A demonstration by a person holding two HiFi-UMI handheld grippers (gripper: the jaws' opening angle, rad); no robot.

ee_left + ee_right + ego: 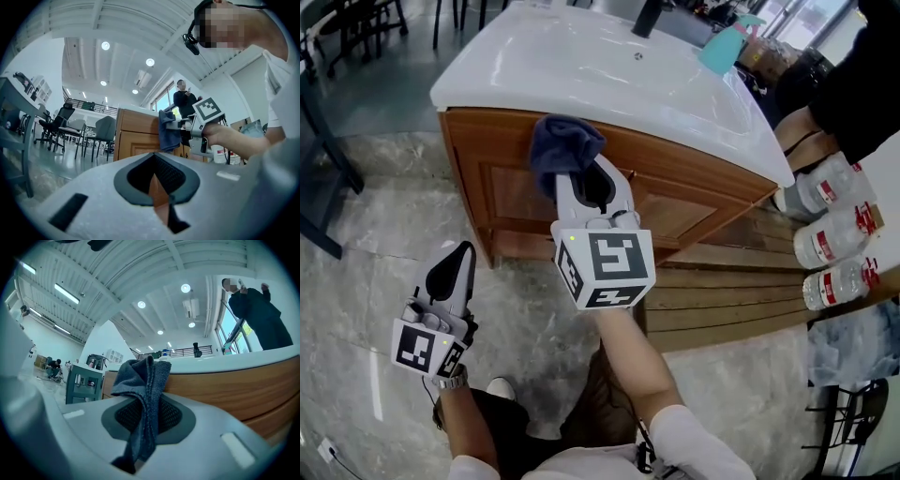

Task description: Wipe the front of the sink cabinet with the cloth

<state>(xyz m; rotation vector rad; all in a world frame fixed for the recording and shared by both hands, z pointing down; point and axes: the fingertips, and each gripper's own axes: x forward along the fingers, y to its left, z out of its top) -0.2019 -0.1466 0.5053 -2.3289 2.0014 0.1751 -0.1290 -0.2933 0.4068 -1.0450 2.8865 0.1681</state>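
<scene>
We are in the wiping step. Our right tool (584,180) pinches the dark blue bunched cloth (565,150) between its jaws and holds it at the top rail of the brown wooden sink cabinet front (689,204), just under the white glossy tabletop (581,66). It looks to be touching the wood. Next, we judge, the cloth needs pressing flat and sweeping across and down the panels. The right arm reaches forward, forearm extended. Our left tool (459,262) hangs low over the grey marble floor (375,244), jaws pressed together on nothing.
</scene>
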